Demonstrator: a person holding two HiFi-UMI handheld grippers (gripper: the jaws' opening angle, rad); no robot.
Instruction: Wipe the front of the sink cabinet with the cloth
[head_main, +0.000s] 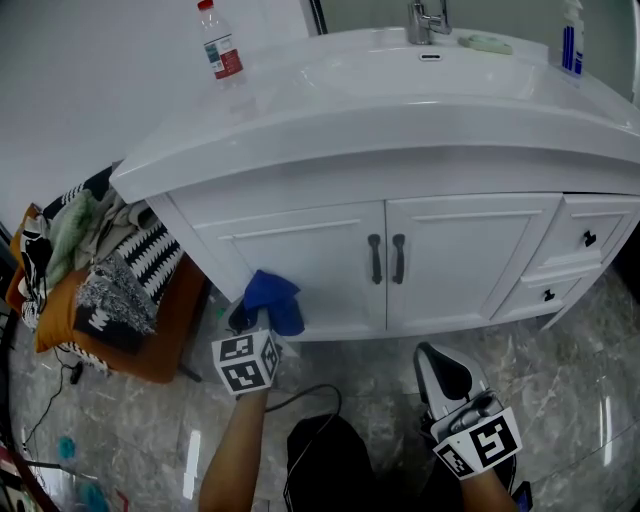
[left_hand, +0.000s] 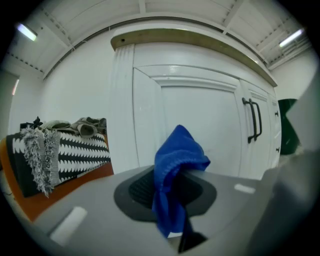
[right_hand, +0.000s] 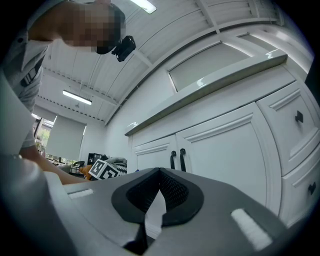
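Observation:
A white sink cabinet (head_main: 330, 250) with two doors and black handles (head_main: 386, 258) fills the head view. My left gripper (head_main: 262, 318) is shut on a blue cloth (head_main: 273, 299) held low against the left door's bottom left corner. In the left gripper view the blue cloth (left_hand: 175, 175) bunches up between the jaws, with the left door (left_hand: 200, 125) just beyond it. My right gripper (head_main: 450, 385) hangs low in front of the right door, shut and empty, apart from the cabinet. The right gripper view looks up at the doors (right_hand: 220, 150).
Two drawers (head_main: 585, 240) sit at the cabinet's right. A water bottle (head_main: 220, 45) and a spray bottle (head_main: 572, 38) stand on the countertop. To the left, an orange seat (head_main: 110, 300) is piled with patterned cushions and clothes. A cable lies on the marble floor (head_main: 330, 400).

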